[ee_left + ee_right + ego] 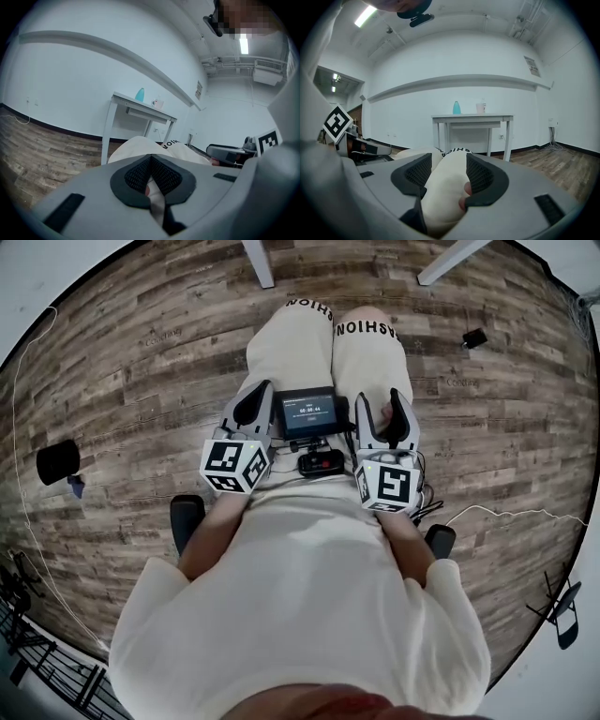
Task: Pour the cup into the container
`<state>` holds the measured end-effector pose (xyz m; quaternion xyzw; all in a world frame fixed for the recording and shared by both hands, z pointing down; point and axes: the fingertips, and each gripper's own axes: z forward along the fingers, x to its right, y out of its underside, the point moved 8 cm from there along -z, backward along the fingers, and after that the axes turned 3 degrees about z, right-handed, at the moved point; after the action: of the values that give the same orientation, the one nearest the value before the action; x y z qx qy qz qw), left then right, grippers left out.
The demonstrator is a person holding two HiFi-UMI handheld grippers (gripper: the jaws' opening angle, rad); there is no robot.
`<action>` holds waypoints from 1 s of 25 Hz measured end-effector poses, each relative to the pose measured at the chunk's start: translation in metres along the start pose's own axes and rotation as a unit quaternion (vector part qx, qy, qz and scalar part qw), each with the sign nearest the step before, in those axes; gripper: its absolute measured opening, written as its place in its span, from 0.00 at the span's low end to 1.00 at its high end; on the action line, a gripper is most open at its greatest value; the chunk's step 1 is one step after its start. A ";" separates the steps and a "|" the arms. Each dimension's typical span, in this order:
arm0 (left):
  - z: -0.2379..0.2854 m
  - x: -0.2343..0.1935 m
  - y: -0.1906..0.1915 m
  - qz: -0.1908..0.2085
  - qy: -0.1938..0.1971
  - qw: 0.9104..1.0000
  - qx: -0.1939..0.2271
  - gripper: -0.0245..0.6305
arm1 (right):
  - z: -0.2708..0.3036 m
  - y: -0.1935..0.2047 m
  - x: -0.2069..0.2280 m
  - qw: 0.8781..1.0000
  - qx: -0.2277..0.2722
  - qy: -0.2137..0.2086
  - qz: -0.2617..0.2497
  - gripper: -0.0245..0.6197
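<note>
Two small things, a teal vessel (456, 108) and a pale vessel (481, 108), stand on the distant white worktop (472, 116); which one is the cup is unclear. It is probably light and spillable, best gripped round its side wall. Both grippers rest level on the person's thighs (291, 352): the left gripper (151, 168) has its jaws pressed together, the right gripper (449, 171) has its jaws spread, gripping nothing.

Cream trousers (291, 343) with black lettering; brown plank floor (141, 352); white table (473, 117) — on it a teal container (456, 108), a pale pink cup (481, 108).
</note>
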<state>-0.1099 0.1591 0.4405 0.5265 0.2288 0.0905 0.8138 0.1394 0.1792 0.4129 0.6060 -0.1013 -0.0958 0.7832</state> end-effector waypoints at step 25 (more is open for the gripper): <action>-0.001 0.001 -0.007 0.006 0.009 1.000 0.001 0.05 | -0.005 -0.008 0.003 1.000 0.017 0.004 0.018 0.40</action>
<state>-0.1098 0.1576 0.4337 0.5280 0.2330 0.0994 0.8106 0.1433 0.1810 0.4039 0.6179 -0.1104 -0.0778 0.7746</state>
